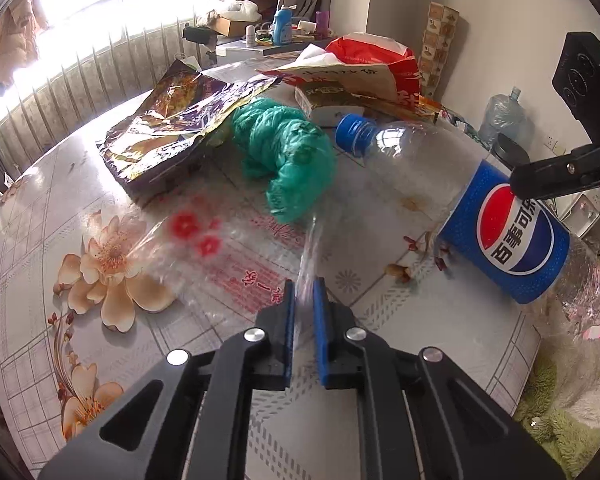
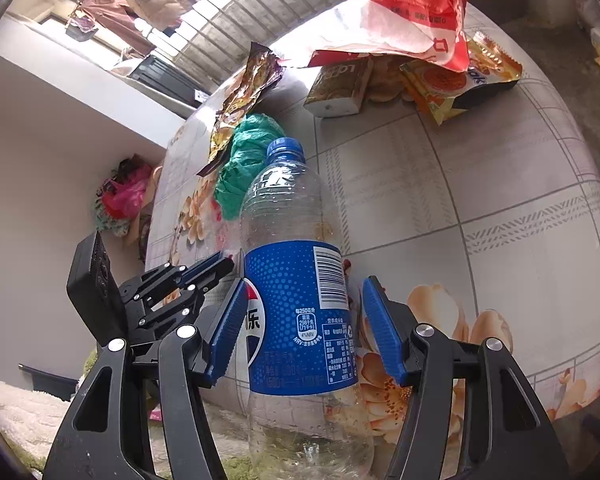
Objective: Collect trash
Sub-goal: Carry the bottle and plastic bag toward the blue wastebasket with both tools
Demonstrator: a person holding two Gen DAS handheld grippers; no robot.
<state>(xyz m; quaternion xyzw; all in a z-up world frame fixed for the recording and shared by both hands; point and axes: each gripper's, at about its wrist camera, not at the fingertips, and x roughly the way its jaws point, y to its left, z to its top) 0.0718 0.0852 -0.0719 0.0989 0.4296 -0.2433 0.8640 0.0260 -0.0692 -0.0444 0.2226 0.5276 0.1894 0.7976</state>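
My left gripper (image 1: 304,300) is shut on the edge of a clear plastic bag (image 1: 204,248) with red print, which lies over the table. An empty Pepsi bottle (image 1: 504,224) with a blue cap lies tilted at the table's right edge; it also shows in the right wrist view (image 2: 296,280). My right gripper (image 2: 300,320) is open with its jaws on either side of the bottle's blue label, the left pad touching it. A crumpled green bag (image 1: 292,160) lies mid-table. The left gripper (image 2: 216,268) also shows in the right wrist view.
A shiny foil wrapper (image 1: 172,124), a red and white bag (image 1: 372,60), a biscuit box (image 2: 336,88) and an orange snack pack (image 2: 456,80) lie at the far side of the floral tablecloth (image 1: 100,280). A green fluffy rug (image 1: 560,400) lies below the table's edge.
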